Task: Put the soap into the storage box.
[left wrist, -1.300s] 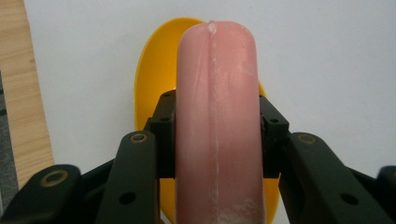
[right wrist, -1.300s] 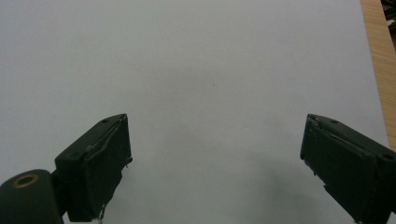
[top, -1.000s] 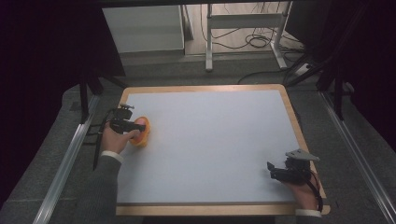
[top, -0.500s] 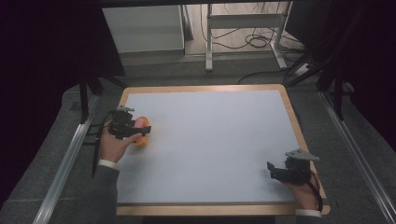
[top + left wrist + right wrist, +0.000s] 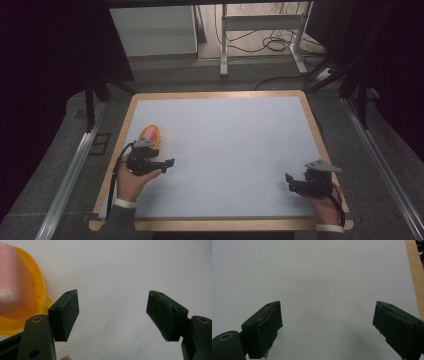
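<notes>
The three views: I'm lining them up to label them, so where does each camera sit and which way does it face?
High view: above the person's side, looking forward and down on the table; both forearms, left tool and right tool show.
Left gripper view: rides the left tool, looking past its open jaws; orange object at its left.
Right gripper view: rides the right tool, facing the white surface.
Shared: high and left gripper views both show the orange object.

1. No text, label, brand, number or sign could be read in any of the views.
2. The orange and yellow rounded plastic object (image 5: 150,135) bore no legible marking in the high view or the left gripper view.
3. The white table surface with its wooden rim (image 5: 215,95) carried no writing.
</notes>
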`<action>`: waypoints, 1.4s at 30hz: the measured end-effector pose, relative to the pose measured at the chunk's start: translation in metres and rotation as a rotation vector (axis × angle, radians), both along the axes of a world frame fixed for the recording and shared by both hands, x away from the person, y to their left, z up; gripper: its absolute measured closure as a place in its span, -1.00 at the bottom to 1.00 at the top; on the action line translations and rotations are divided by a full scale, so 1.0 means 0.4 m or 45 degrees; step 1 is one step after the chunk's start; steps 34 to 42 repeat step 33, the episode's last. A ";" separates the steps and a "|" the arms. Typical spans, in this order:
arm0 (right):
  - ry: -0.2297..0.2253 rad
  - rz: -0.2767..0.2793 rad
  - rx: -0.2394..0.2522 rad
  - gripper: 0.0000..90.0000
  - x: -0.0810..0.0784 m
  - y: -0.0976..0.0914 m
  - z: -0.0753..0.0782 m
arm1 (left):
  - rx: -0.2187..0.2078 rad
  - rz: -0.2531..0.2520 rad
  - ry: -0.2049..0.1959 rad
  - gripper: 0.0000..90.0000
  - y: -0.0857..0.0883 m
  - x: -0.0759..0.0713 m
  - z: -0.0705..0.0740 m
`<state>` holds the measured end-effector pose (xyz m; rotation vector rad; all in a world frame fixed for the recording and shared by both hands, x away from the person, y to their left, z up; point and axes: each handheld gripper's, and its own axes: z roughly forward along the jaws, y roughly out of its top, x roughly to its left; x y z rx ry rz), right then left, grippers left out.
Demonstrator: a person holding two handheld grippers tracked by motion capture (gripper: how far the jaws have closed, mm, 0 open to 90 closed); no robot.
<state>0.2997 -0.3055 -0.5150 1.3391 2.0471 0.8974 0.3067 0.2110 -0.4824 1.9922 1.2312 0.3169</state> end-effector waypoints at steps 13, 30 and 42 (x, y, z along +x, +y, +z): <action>-0.003 0.005 -0.005 -0.82 0.001 0.004 0.001 | -0.009 0.016 0.078 -0.43 0.005 -0.041 -0.109; -0.009 0.032 -0.039 -0.81 0.007 0.028 -0.006 | -0.022 0.006 0.045 -0.44 0.017 -0.051 -0.102; -0.023 0.039 -0.040 -0.81 0.005 0.033 -0.001 | -0.029 0.010 0.042 -0.44 0.021 -0.051 -0.102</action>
